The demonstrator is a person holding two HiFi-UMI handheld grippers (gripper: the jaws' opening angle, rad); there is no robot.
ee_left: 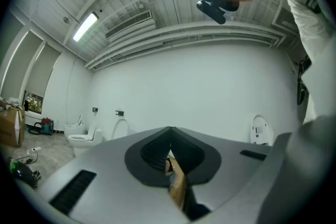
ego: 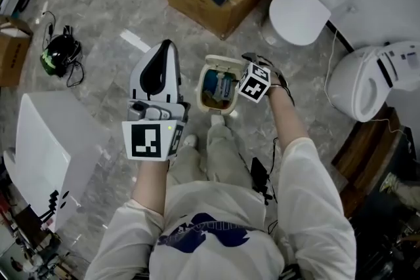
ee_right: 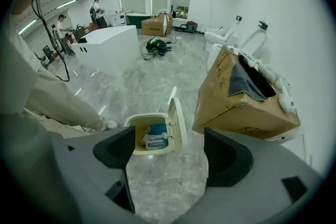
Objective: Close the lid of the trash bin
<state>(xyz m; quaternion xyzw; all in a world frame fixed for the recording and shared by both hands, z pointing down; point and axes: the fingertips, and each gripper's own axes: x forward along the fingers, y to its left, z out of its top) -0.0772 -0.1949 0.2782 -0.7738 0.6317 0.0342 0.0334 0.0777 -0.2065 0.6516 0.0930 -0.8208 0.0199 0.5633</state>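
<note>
Grey stone floor (ego: 98, 23) lies under the left gripper (ee_left: 169, 132), shut tight on nothing, and the right gripper (ee_right: 165, 152), wide apart and empty, near the trash bin (ego: 203, 85), its lid (ee_right: 177, 122) standing open, a cardboard box (ego: 216, 10) farther off.

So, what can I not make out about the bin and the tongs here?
- Contents of the trash bin: too small to name in the right gripper view; partly covered by the right gripper in the head view.
- Hinge of the lid: too small, right gripper view.
- Brown sliver behind the shut tongs of the left gripper: mostly hidden by them, left gripper view.
</note>
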